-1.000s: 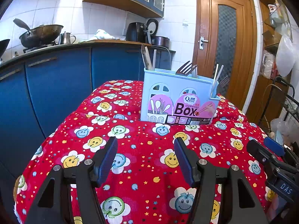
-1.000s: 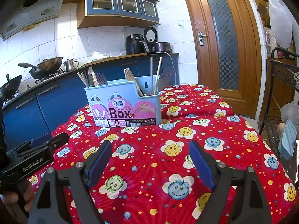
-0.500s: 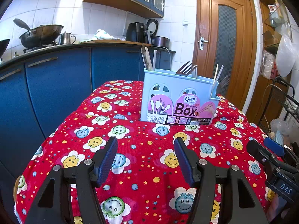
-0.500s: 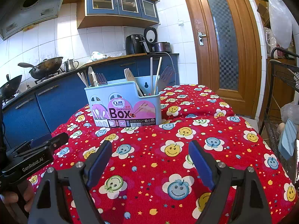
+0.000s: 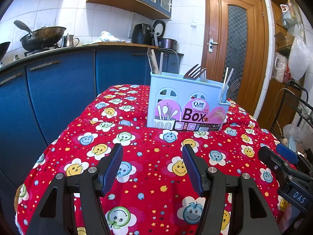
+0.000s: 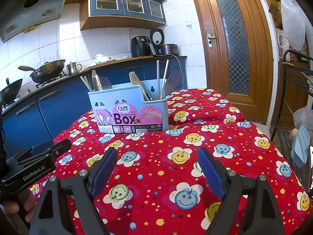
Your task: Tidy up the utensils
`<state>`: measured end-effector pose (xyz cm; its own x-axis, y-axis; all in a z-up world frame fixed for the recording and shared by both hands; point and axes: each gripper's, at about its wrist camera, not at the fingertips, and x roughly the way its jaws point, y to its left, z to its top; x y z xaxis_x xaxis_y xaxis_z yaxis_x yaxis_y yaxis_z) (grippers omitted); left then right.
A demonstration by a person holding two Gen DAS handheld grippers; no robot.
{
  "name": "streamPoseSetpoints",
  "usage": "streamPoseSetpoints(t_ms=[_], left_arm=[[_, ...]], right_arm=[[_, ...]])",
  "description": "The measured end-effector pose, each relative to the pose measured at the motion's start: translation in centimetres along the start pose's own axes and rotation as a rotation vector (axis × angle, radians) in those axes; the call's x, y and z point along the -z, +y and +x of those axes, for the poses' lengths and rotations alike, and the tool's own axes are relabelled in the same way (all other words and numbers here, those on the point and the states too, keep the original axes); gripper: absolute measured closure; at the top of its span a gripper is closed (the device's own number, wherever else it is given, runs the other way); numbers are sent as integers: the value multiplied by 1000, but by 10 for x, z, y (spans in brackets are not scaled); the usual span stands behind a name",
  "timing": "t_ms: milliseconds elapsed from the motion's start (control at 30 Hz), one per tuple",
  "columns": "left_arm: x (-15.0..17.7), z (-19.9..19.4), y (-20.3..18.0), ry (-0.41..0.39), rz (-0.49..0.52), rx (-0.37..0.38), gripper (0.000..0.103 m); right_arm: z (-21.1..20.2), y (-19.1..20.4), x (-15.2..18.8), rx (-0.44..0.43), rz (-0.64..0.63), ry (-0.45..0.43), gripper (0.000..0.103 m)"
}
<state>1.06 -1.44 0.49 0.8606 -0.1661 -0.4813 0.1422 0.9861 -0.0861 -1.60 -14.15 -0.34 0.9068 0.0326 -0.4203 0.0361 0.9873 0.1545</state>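
A table point(image 5: 148, 176) covered with a red cloth printed with smiling flowers fills the lower part of both views. Behind it runs a row of blue kitchen cabinets point(image 5: 58, 90), with a dark wok point(image 5: 43, 37) and a small metal pot point(image 5: 69, 41) on the stove top, and a wooden door point(image 6: 232, 45) stands to the right.

A pale blue utensil box point(image 6: 129, 109) stands upright on the table, toward the far side, well apart from both grippers. Its front bears a pink label reading "Box". The box already holds the utensils: forks point(image 5: 194, 72) stick up from the back section, chopsticks point(image 6: 161, 78) lean in the lower side section, and a wooden fork point(image 6: 135, 79) rises near the middle. A knife point(image 6: 95, 80) and more handles stand at the left end. No loose utensil lies on the visible cloth.

The left gripper point(image 5: 152, 163) hangs low over the near part of the table, its blue-padded jaws apart with nothing between them. The right gripper point(image 6: 157, 166) hangs likewise over the cloth, jaws spread wider and empty. Each gripper shows at the edge of the other's view, and part of a hand point(image 6: 11, 209) holding the left gripper's handle shows in the right view's lower left corner.
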Motion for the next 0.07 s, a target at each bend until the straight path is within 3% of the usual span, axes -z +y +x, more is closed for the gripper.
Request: streamPoseSetpoints(t_ms=[67], left_arm=[[0,0,0,1,1,0,39]], right_arm=[[0,0,-1,0,0,0,18]])
